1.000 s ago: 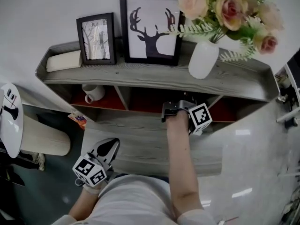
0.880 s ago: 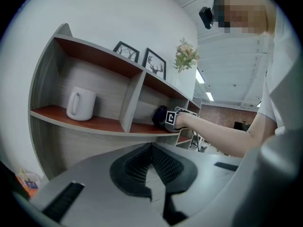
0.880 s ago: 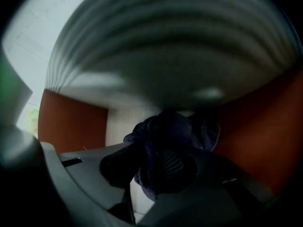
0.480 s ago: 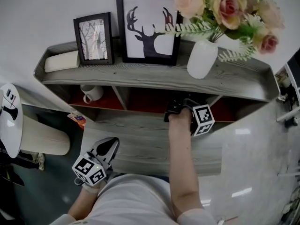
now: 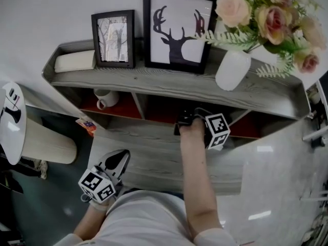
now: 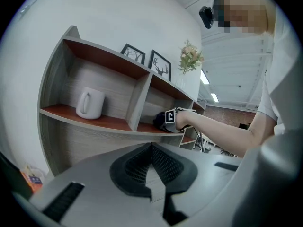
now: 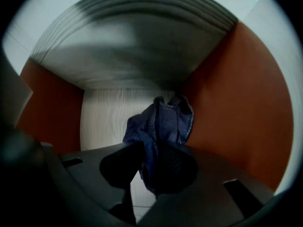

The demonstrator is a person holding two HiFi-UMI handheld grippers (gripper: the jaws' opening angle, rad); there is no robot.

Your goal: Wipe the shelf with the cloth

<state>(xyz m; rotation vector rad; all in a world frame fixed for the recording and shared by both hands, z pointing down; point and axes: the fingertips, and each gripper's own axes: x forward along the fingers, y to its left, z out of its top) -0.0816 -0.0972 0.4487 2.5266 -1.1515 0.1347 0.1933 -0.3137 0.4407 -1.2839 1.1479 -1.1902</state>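
A crumpled dark-blue fabric cloth (image 7: pixel 161 122) is gripped by the clenched right gripper (image 7: pixel 144 167), jutting ahead of its tips toward the pale back panel (image 7: pixel 104 117) in the middle compartment (image 5: pixel 164 111) of the grey wooden shelf (image 5: pixel 154 158); the closed, empty left gripper (image 6: pixel 151 150) is held well apart.

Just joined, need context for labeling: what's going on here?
A person is working at a grey shelf with a gripper in each hand. The right gripper is shut on a blue cloth and reaches into the shelf's middle compartment, with the cloth bunched ahead of the jaws. Whether the cloth touches the board cannot be told. The left gripper is shut and empty, held low near the person's body. A white mug stands in the compartment to the left.
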